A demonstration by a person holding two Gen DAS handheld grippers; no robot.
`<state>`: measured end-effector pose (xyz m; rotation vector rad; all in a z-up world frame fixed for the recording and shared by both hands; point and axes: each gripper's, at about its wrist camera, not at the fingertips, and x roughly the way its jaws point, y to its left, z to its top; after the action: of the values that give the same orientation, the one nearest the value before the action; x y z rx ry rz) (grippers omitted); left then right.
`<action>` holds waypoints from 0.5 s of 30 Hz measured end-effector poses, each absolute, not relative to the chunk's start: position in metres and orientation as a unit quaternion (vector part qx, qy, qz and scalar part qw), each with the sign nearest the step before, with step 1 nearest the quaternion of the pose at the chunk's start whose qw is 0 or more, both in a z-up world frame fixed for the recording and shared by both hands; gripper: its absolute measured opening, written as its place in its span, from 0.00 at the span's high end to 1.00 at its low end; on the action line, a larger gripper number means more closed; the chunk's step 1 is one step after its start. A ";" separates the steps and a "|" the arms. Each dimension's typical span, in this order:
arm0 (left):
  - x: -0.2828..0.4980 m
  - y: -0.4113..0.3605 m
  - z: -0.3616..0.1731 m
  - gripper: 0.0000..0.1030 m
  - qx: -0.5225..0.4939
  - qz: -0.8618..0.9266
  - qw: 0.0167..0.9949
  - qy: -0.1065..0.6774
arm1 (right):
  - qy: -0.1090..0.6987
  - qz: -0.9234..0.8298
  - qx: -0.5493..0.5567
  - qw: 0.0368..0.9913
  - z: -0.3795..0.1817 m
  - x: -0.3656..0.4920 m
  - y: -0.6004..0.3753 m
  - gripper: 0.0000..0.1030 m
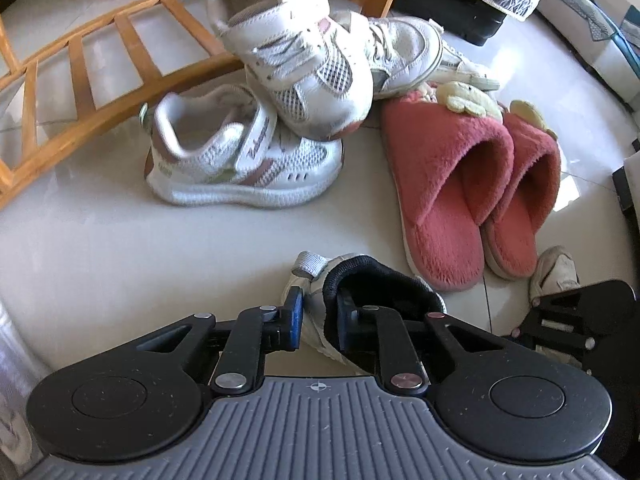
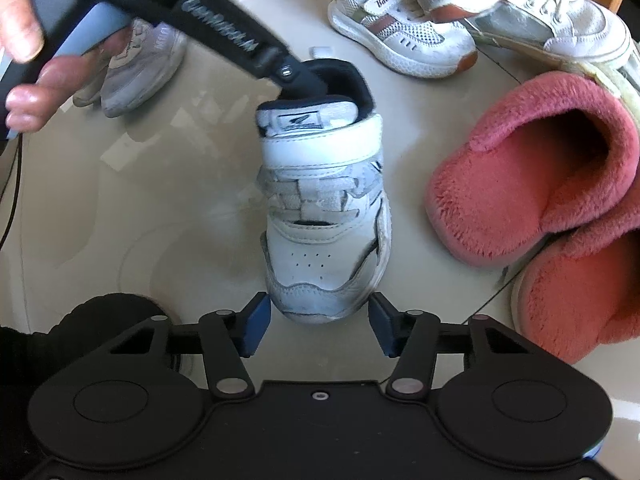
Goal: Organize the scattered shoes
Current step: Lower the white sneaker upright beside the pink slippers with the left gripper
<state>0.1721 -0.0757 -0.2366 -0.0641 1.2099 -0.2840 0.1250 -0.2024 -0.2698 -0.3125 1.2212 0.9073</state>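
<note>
Glossy floor tiles (image 1: 100, 240) carry the white sneaker (image 2: 324, 216). My left tool (image 1: 318, 320) pinches its heel collar; my right tool (image 2: 318, 330) stands half-wide astride its toe. That thin grip may slip.

- Right gripper (image 2: 317, 326): jaws apart, flanking the toe of a white strap sneaker (image 2: 325, 216) on the floor (image 2: 140, 208); pads not pressing.
- Left gripper (image 2: 308, 80) clamps the sneaker's dark heel collar.
- Pink slippers (image 2: 560, 208) at right.
</note>
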 end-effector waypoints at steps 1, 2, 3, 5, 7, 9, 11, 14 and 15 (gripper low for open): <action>0.173 -0.076 -0.237 0.83 -0.030 -0.133 0.813 0.566 | 0.549 0.408 -0.144 0.715 -0.270 0.126 -0.201 0.45; 0.176 -0.076 -0.237 0.83 -0.029 -0.134 0.815 0.563 | 0.548 0.407 -0.145 0.716 -0.270 0.127 -0.201 0.45; 0.178 -0.077 -0.237 0.83 -0.028 -0.134 0.816 0.562 | 0.548 0.407 -0.145 0.717 -0.270 0.129 -0.200 0.45; 0.182 -0.077 -0.238 0.83 -0.029 -0.133 0.817 0.560 | 0.543 0.403 -0.147 0.722 -0.270 0.132 -0.199 0.45; 0.187 -0.076 -0.239 0.83 -0.034 -0.133 0.819 0.557 | 0.540 0.400 -0.149 0.725 -0.271 0.134 -0.199 0.45; 0.190 -0.077 -0.239 0.83 -0.036 -0.133 0.821 0.555 | 0.536 0.398 -0.152 0.729 -0.271 0.137 -0.198 0.45; 0.193 -0.078 -0.239 0.83 -0.037 -0.133 0.823 0.551 | 0.532 0.392 -0.156 0.734 -0.271 0.140 -0.198 0.45; 0.197 -0.080 -0.240 0.83 -0.037 -0.133 0.825 0.547 | 0.529 0.392 -0.153 0.737 -0.271 0.142 -0.198 0.45; 0.199 -0.080 -0.241 0.83 -0.035 -0.133 0.826 0.546 | 0.528 0.392 -0.151 0.738 -0.271 0.142 -0.198 0.45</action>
<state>0.1991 -0.0804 -0.2407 -0.0753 1.1609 -0.2821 0.1425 -0.1982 -0.2706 -0.3320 1.1583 0.8601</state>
